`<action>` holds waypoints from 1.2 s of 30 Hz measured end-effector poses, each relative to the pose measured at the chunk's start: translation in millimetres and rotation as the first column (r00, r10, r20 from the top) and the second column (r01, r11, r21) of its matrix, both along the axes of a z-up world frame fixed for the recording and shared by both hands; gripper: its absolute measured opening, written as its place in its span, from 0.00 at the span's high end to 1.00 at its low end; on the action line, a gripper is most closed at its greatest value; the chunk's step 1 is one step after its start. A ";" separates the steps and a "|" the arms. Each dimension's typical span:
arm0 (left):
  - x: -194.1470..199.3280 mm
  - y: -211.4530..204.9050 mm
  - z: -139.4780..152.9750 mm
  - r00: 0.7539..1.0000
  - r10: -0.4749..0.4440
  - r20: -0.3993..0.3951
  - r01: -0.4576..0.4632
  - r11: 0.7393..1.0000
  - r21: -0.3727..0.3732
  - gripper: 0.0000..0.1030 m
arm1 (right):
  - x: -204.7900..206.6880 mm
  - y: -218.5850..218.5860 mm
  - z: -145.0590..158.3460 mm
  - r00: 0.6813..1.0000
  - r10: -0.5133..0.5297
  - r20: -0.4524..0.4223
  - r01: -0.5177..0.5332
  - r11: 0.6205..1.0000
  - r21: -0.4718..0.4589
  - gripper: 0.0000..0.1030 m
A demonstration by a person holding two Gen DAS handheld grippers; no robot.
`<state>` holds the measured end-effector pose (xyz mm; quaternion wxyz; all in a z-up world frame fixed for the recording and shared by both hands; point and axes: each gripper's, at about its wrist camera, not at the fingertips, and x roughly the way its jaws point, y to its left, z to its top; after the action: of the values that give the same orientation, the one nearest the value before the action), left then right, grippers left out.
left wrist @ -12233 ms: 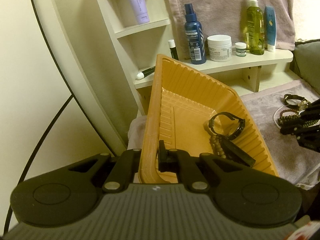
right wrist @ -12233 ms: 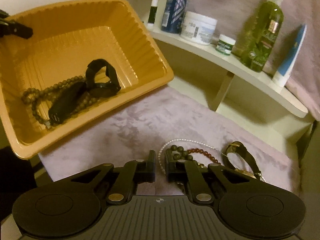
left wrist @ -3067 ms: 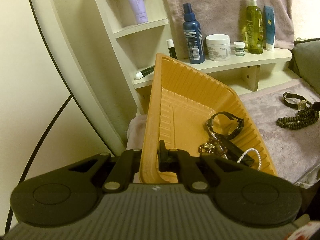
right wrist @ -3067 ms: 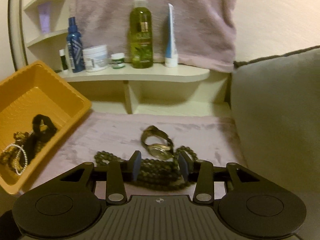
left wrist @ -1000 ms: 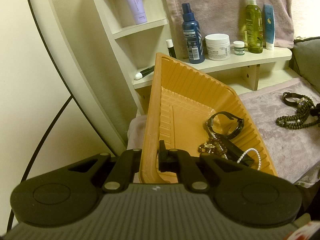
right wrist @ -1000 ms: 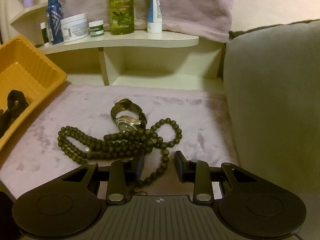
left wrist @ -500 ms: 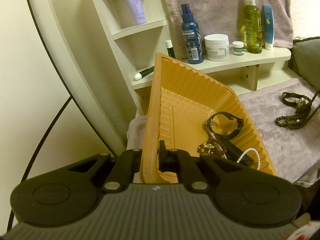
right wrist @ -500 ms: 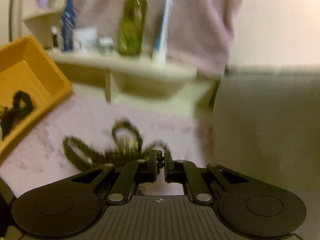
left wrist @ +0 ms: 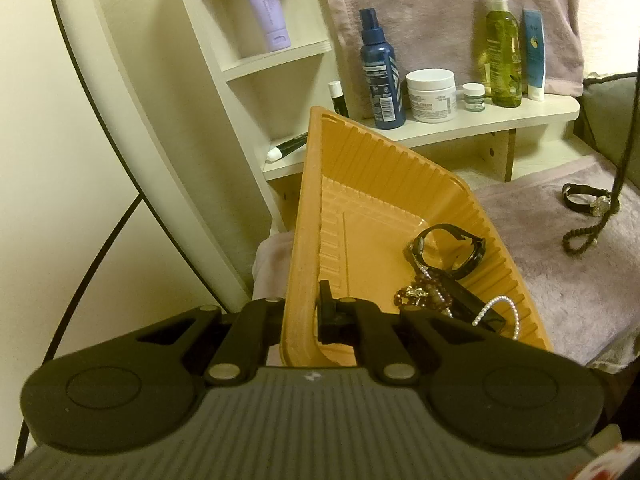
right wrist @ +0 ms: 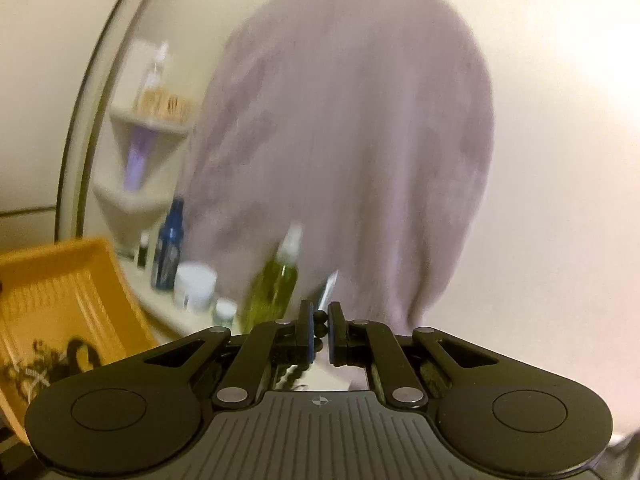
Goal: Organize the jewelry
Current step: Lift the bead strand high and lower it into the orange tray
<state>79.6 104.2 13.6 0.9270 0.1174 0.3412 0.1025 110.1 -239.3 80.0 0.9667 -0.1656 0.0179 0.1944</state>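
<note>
My left gripper [left wrist: 302, 305] is shut on the near rim of the orange tray [left wrist: 360, 168] and holds it tilted. A black watch [left wrist: 448, 246], a brown bead bracelet [left wrist: 424, 294] and a pearl strand [left wrist: 496, 308] lie in the tray. My right gripper [right wrist: 319, 322] is shut on the dark bead necklace [right wrist: 319, 316], raised high and pointing almost level. In the left wrist view the dark bead necklace [left wrist: 580, 236] hangs down from the upper right, its lower loop still on the mauve towel [left wrist: 540, 264]. A gold-faced watch [left wrist: 588, 202] rests beside that loop.
A cream shelf [left wrist: 500, 118] behind the tray carries a blue spray bottle [left wrist: 380, 76], a white jar [left wrist: 431, 94], a green bottle [left wrist: 502, 56] and a tube [left wrist: 534, 52]. A mauve towel hangs behind them [right wrist: 340, 140]. A grey cushion [left wrist: 608, 120] borders the right side.
My right gripper has shut on the bead necklace and risen, pulling the strand up off the towel, and its view has swung up to the hanging towel. The left gripper and tray have not moved.
</note>
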 end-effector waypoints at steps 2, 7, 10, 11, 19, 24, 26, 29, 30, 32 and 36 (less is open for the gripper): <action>0.3 0.3 0.3 1.000 -0.001 -0.001 0.001 1.000 -0.001 0.96 | -4.2 0.7 13.8 0.999 0.008 0.039 -0.008 1.000 0.004 0.94; 0.5 1.1 0.7 1.000 -0.003 -0.005 0.003 1.000 -0.003 0.96 | -18.2 1.8 51.5 0.991 0.025 0.135 -0.027 1.000 0.012 0.94; 0.5 1.2 1.0 1.000 -0.003 -0.005 0.003 1.000 -0.003 0.96 | -21.0 3.3 72.4 0.983 0.033 0.182 -0.038 0.999 0.024 0.94; 0.6 1.2 0.9 1.000 -0.003 -0.006 0.003 1.000 -0.003 0.96 | -22.3 3.8 78.5 0.980 0.037 0.195 -0.044 0.999 0.027 0.94; 1.0 2.2 0.5 1.000 -0.003 -0.008 0.003 1.000 -0.004 0.96 | -32.3 24.3 124.8 0.955 0.135 0.266 -0.157 0.986 0.063 0.94; 0.8 3.6 -0.1 1.000 -0.003 -0.010 0.003 1.000 -0.008 0.96 | -34.9 65.4 143.9 0.926 0.255 0.278 -0.288 0.954 0.085 0.94; 0.7 4.6 -0.3 1.000 -0.003 -0.011 0.003 1.000 -0.013 0.96 | -34.8 85.9 146.3 0.910 0.301 0.285 -0.337 0.938 0.084 0.94; 1.1 5.6 -0.6 1.000 -0.003 -0.012 0.003 1.000 -0.015 0.96 | -28.5 117.9 147.3 0.891 0.353 0.285 -0.389 0.918 0.079 0.94; 1.2 5.9 -0.6 1.000 -0.003 -0.013 0.003 1.000 -0.017 0.96 | -27.3 124.3 148.4 0.888 0.364 0.281 -0.400 0.913 0.083 0.94; 1.8 6.1 -0.7 1.000 -0.004 -0.014 0.004 1.000 -0.018 0.96 | -20.0 139.7 146.7 0.884 0.388 0.259 -0.423 0.901 0.095 0.94; 2.6 6.3 -0.7 1.000 -0.005 -0.014 0.005 1.000 -0.019 0.96 | -1.2 161.4 127.2 0.892 0.415 0.181 -0.439 0.890 0.123 0.94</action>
<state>82.2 110.5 12.9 0.9258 0.1102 0.3484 0.0961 108.9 -77.9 207.2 0.9087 -0.1010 -0.1074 0.3904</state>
